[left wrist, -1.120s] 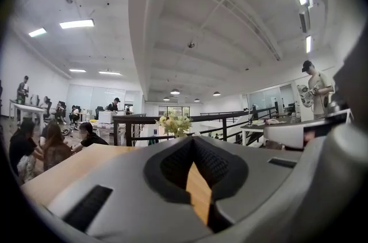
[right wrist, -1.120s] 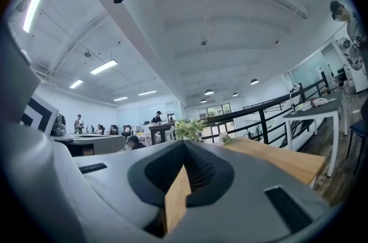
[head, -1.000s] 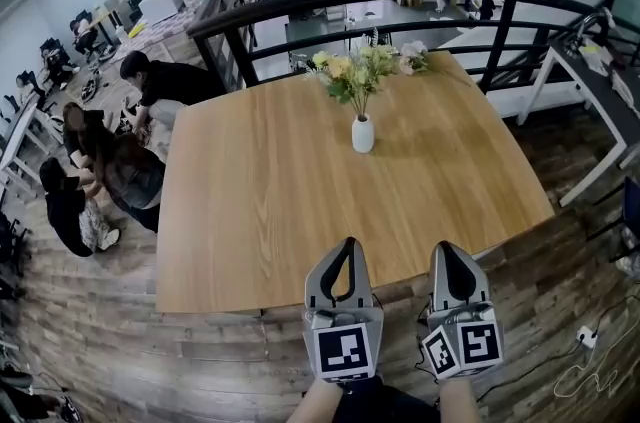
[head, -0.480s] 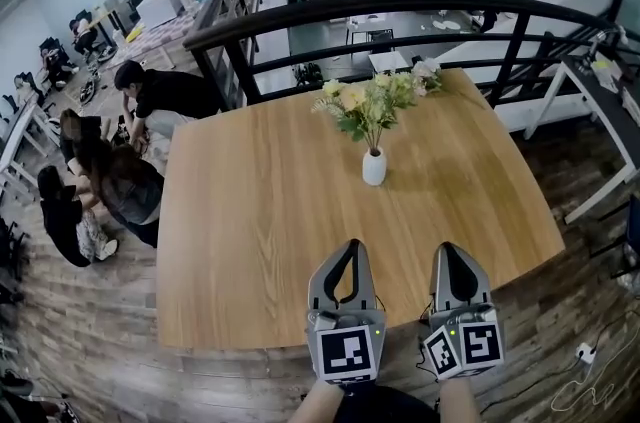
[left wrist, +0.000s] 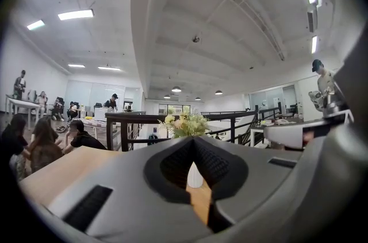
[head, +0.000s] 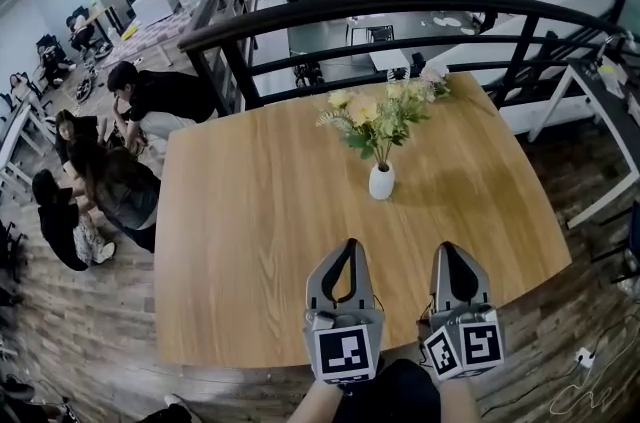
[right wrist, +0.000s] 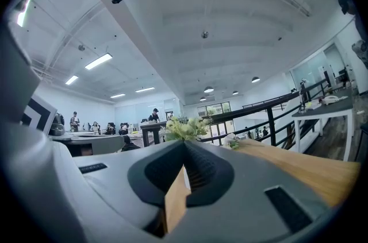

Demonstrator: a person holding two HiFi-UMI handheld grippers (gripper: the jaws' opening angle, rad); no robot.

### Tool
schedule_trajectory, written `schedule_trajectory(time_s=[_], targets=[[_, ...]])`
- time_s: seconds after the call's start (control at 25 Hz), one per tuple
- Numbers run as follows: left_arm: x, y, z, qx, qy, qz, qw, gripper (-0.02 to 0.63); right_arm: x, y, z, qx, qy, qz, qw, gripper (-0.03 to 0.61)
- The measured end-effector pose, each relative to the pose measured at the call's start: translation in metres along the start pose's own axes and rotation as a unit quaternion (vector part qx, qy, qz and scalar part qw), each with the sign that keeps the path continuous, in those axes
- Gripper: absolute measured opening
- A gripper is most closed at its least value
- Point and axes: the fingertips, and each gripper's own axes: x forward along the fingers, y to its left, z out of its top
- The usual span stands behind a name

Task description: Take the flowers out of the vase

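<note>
A black metal railing (head: 400, 6) runs behind one white ceramic vase (head: 381, 182) of pale flowers (head: 378, 111) on the wooden desk (head: 250, 221), with the left hand-held gripper (head: 347, 244) and right hand-held gripper (head: 447, 249) before it, both pressed together.

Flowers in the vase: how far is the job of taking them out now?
Done: little or nothing; the flowers stand in the vase, though one white bloom seems to lie apart near the table's far edge. In hand: nothing; the left tool and the right tool are shut and empty at the near edge. Left: reach, grip, lift out.
</note>
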Motion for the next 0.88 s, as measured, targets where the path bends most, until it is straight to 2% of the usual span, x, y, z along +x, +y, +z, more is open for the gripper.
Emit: schedule_trajectory(time_s=[0.44,0.88], targets=[[0.022,0.003,-0.015,-0.009,0.015,0.000,0.9999,0.023,0.020,-0.008,-0.015,0.003,0.014,-0.001,1.000,-0.007],[0.047,-0.002,-0.022,-0.013,0.027,0.020,0.9994,0.023,0.045,-0.031,-0.017,0.010,0.020,0.016,1.000,-0.008]])
